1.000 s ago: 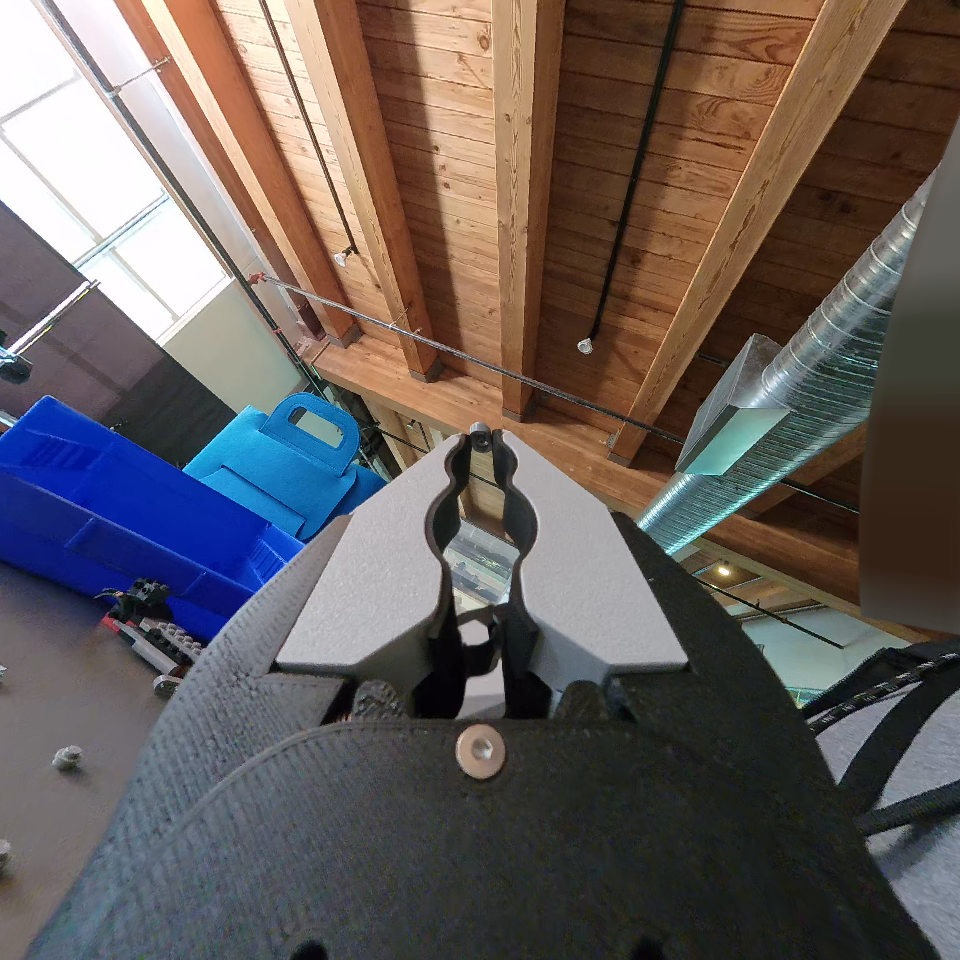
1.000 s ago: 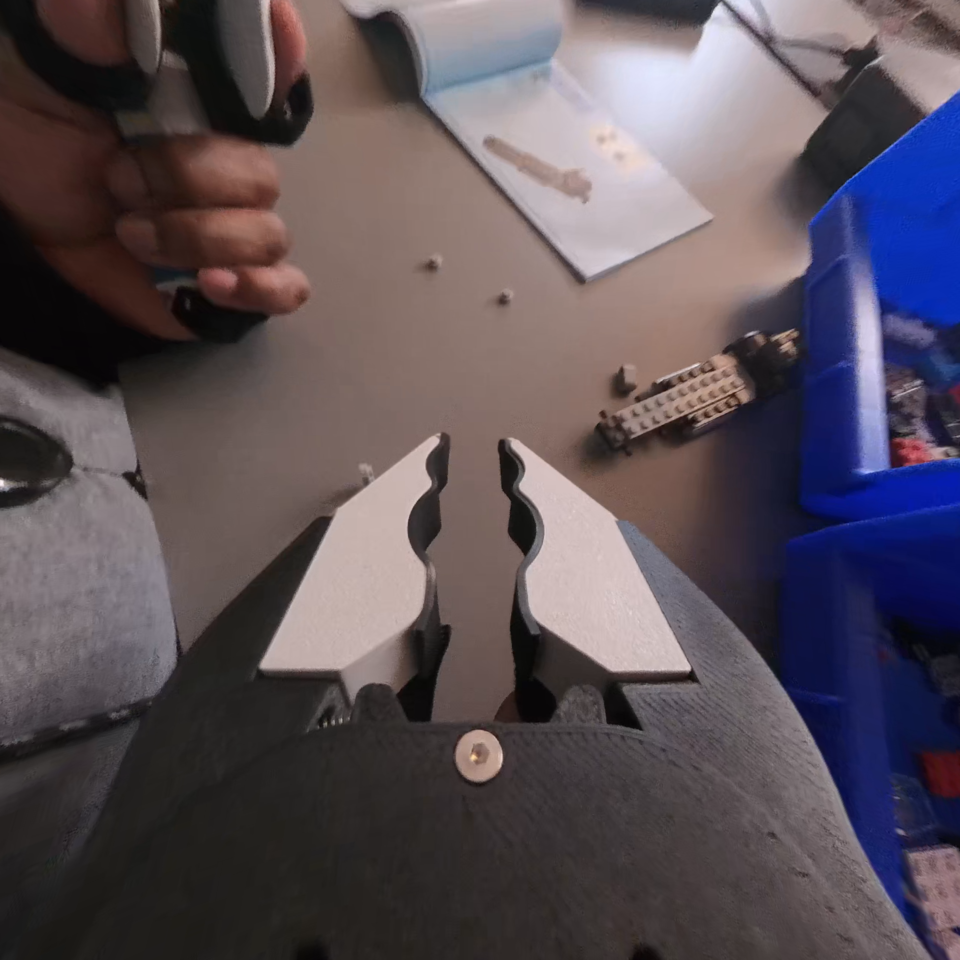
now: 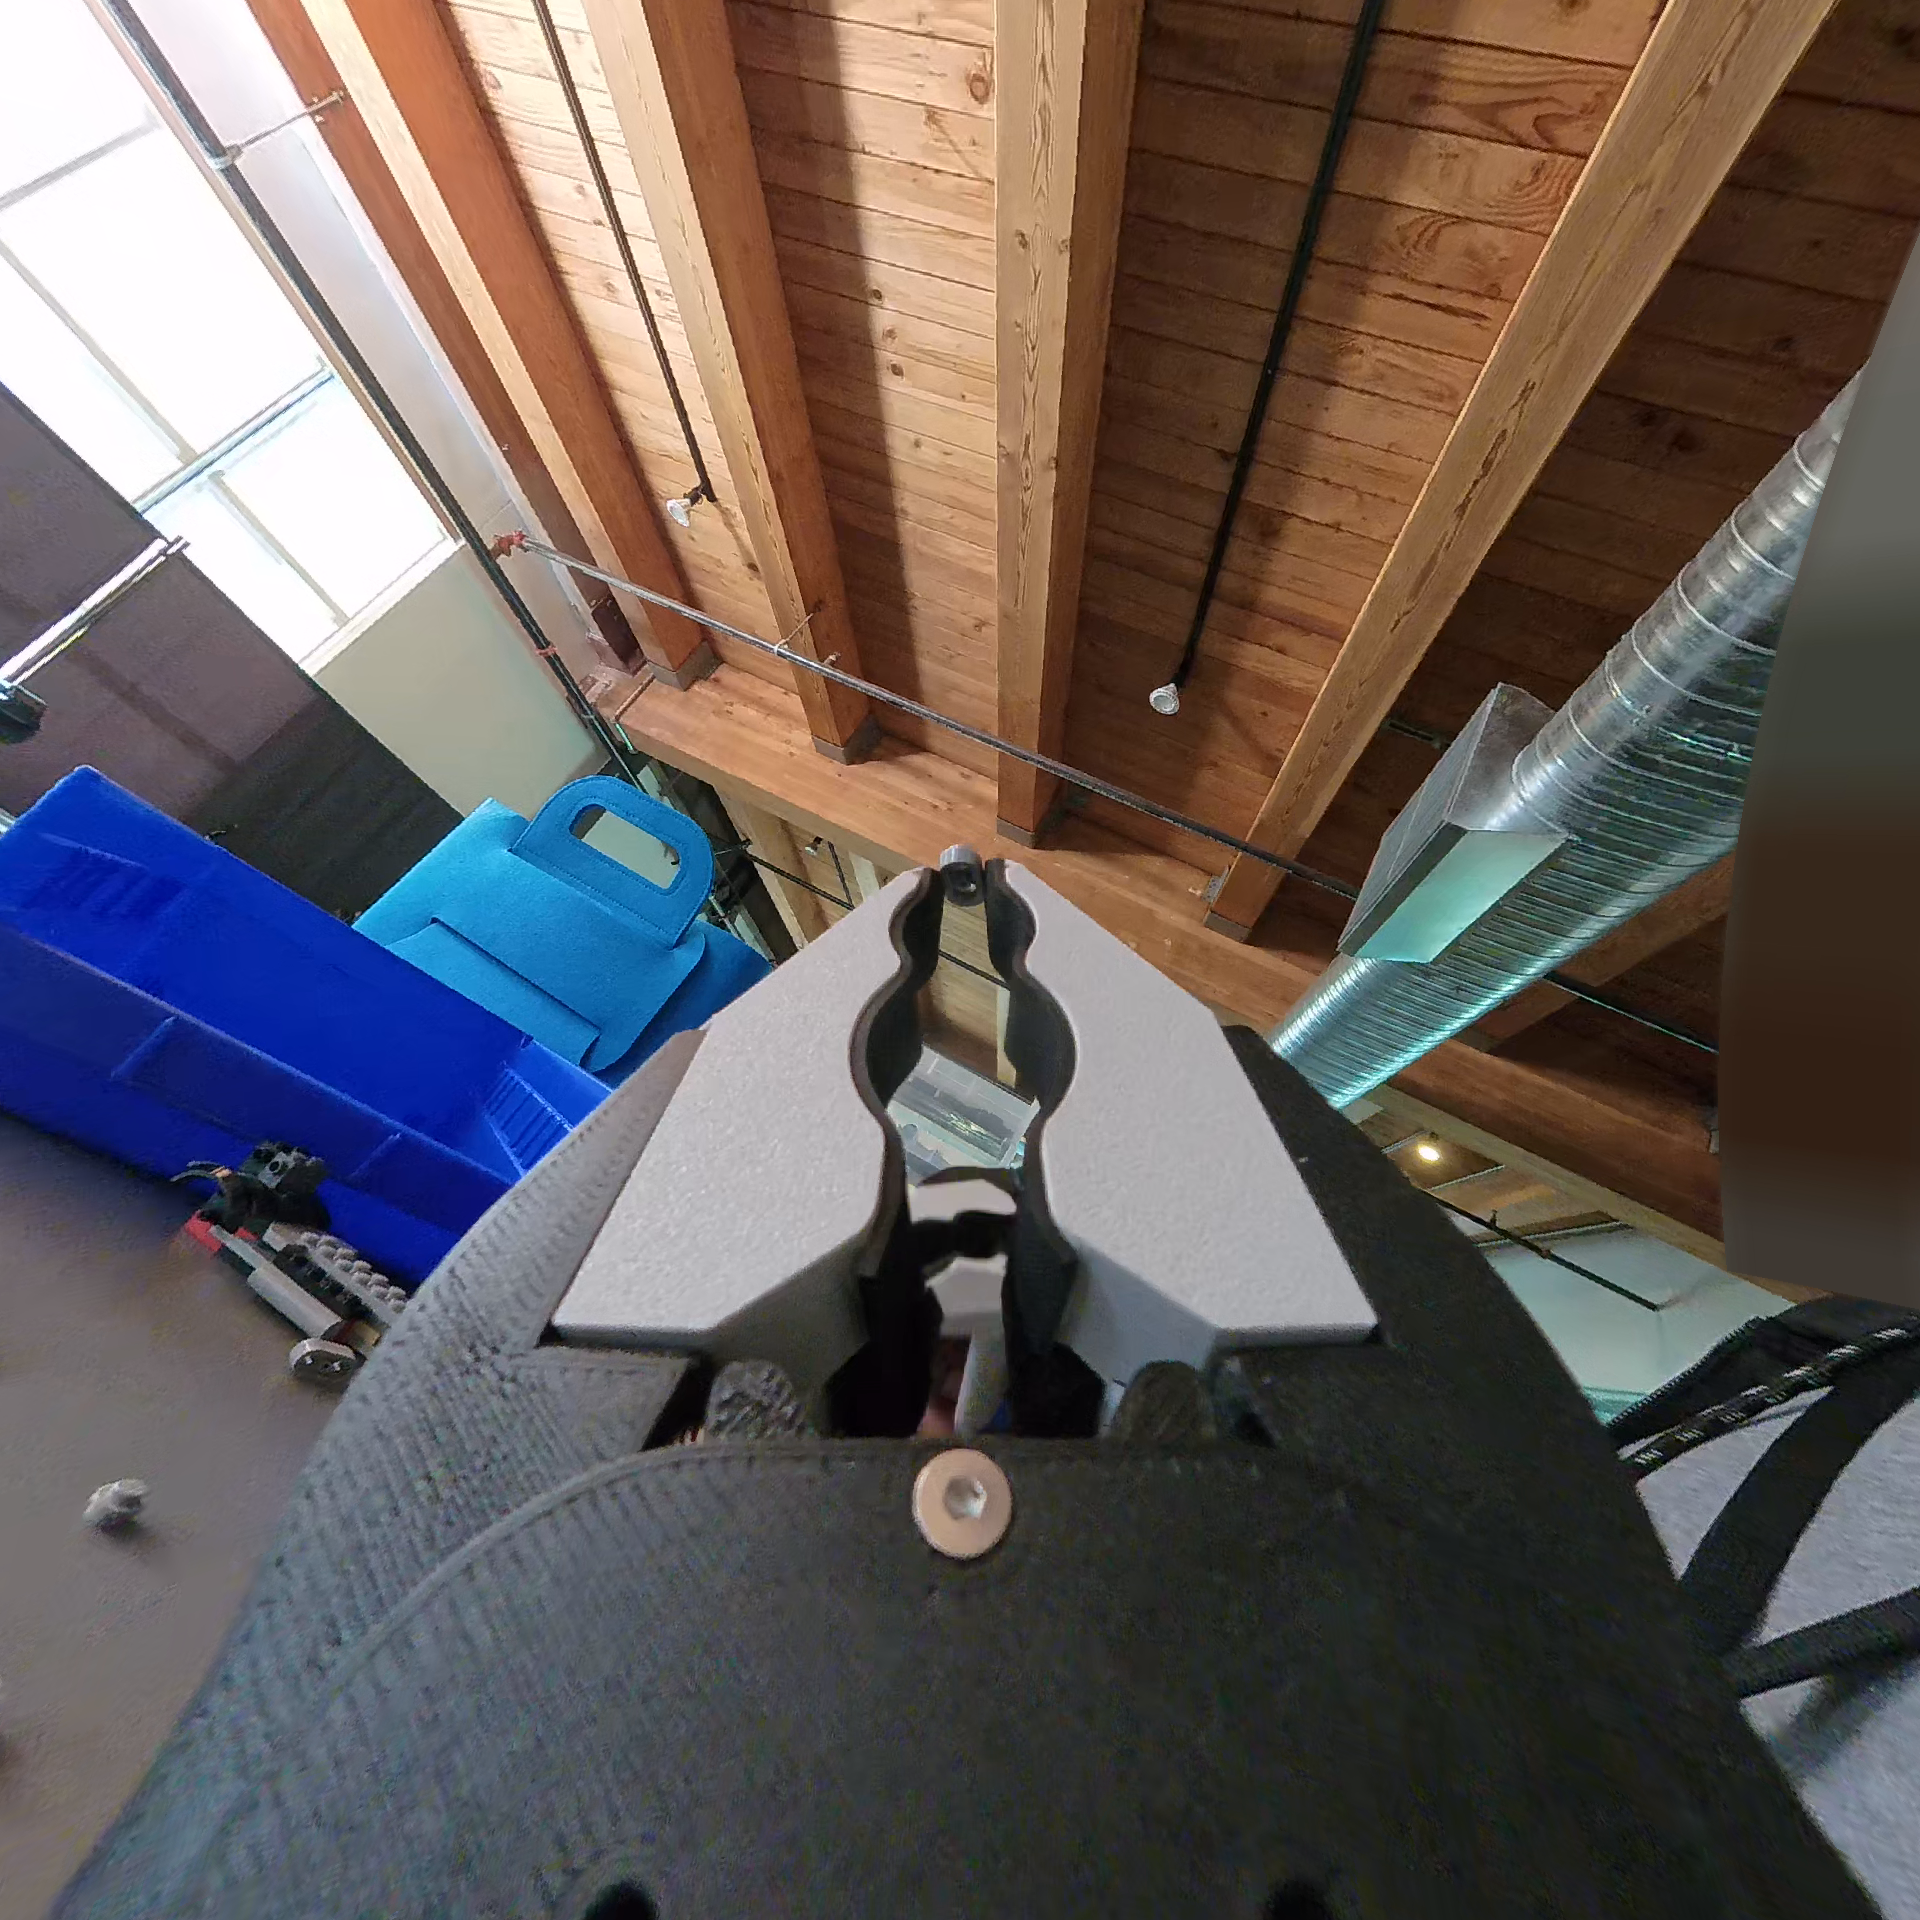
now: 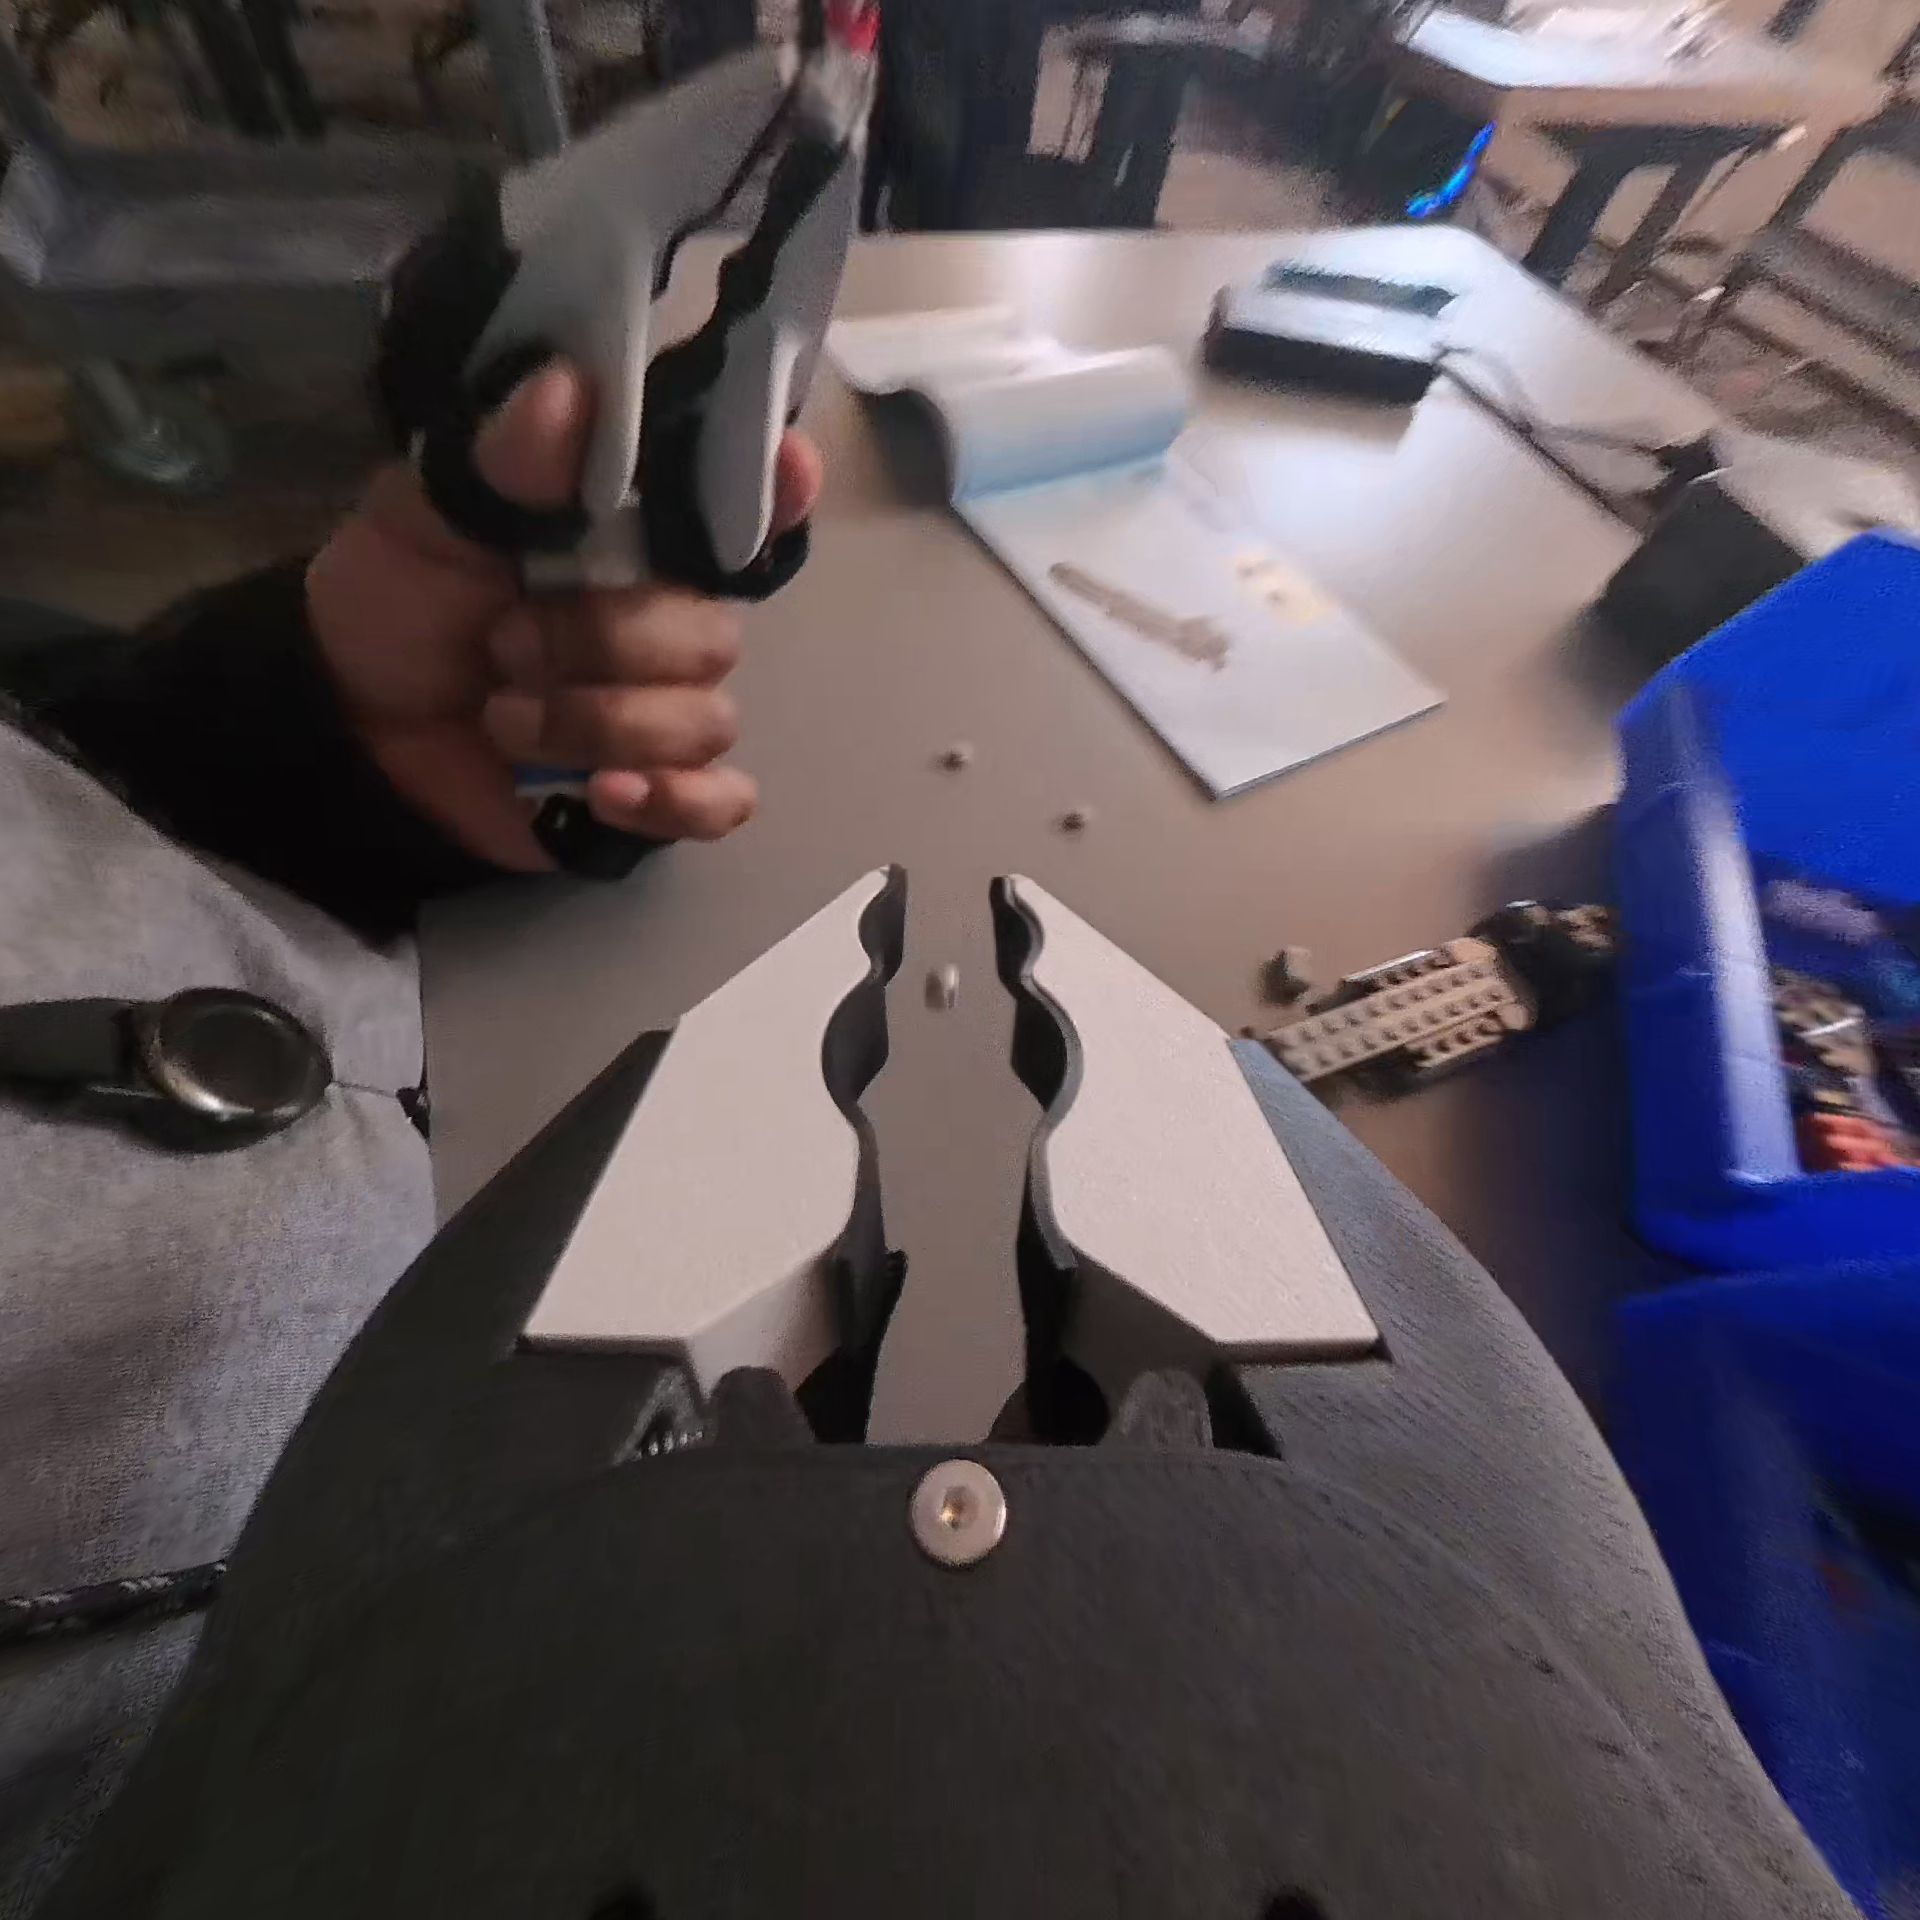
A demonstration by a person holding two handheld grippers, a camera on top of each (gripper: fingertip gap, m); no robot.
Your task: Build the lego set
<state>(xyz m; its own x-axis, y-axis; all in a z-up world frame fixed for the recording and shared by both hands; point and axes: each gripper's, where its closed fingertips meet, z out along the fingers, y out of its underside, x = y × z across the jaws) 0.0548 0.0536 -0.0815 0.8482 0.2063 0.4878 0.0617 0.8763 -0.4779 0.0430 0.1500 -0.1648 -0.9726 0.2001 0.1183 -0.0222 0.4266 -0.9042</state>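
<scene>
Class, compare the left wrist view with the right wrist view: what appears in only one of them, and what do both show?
Only the left wrist view shows the wooden ceiling, a metal duct and the small grey piece pinched at the left hand-held gripper tips. Only the right wrist view shows the open booklet and the open right hand-held gripper. Both show the partly built grey model and blue bins.
</scene>
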